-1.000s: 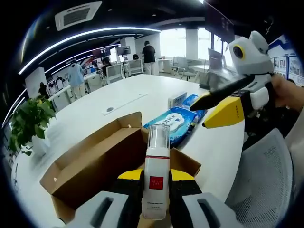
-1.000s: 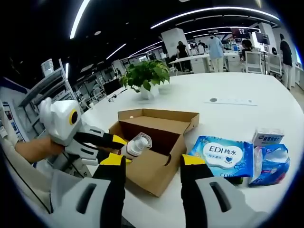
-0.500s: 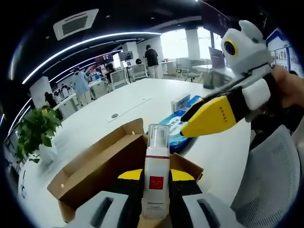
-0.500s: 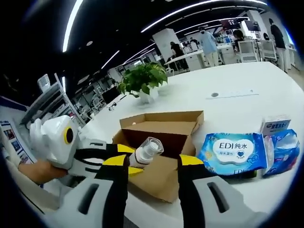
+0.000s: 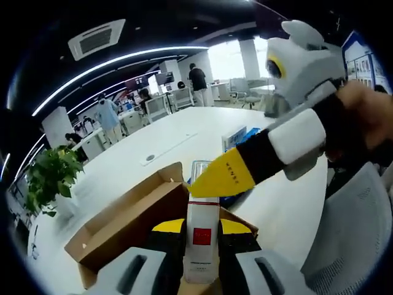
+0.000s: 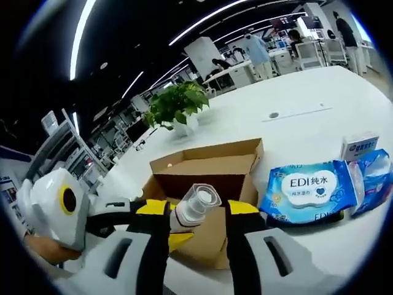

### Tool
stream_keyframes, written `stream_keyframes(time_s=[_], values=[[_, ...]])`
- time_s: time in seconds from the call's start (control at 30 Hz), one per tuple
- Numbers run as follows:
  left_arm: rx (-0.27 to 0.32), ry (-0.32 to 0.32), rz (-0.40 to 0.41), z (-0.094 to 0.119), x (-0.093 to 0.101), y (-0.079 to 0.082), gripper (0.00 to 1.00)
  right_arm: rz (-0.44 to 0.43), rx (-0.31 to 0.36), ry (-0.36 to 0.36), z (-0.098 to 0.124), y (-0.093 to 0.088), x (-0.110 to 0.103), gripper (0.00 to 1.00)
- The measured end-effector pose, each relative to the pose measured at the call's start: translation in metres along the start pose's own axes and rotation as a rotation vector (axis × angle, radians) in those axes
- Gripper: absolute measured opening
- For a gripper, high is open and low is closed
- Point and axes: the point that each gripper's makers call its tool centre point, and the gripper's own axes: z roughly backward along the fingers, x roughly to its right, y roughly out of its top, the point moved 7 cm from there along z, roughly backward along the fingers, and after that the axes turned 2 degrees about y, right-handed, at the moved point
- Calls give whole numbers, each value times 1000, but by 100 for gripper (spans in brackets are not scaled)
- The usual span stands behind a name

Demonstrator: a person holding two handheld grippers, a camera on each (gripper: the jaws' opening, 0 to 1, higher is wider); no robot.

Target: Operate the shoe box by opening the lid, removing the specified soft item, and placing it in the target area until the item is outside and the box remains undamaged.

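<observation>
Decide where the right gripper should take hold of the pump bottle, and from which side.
Grip the clear cap end, probably from above the open cardboard box. The left gripper already clamps the bottle's lower body, so only that upper end stands free, between the right gripper's open jaws.

White table carries an open cardboard box. Just right of the box: blue wipes pack, then a small white carton. Potted plant behind the box.

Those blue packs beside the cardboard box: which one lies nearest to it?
The flat blue wipes pack printed "EDI" lies right beside the cardboard box; the crinkled blue pack and small white carton lie beyond it.
</observation>
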Motion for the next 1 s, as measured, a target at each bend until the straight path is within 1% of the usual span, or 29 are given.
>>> stream_keyframes(time_s=[0.23, 0.43, 0.6, 0.73, 0.87, 0.9, 0.93, 0.97, 1.0], values=[[12, 8, -4, 0, 3, 0, 19, -67, 18, -22, -4, 3, 6, 24], [10, 9, -54, 0, 0, -3, 19, -99, 1, -16, -5, 1, 4, 24], [7, 6, -77, 0, 0, -6, 19, -93, -16, -3, -3, -1, 2, 22], [1, -1, -76, -1, 1, -8, 19, -72, -24, 13, -3, -1, -1, 21], [-6, -17, -61, -3, 0, -10, 20, -65, -32, 42, -2, 0, -3, 18], [-10, -20, -61, -3, 0, -11, 20, -63, -43, 71, -1, 1, -6, 18], [-12, -24, -58, -4, -1, -12, 20, -60, -50, 79, -1, 1, -7, 17], [-11, -26, -58, -4, -2, -12, 20, -12, -59, 73, -1, 1, -7, 16], [-9, -30, -58, -4, -2, -12, 20, -9, -62, 80, -1, 1, -10, 16]])
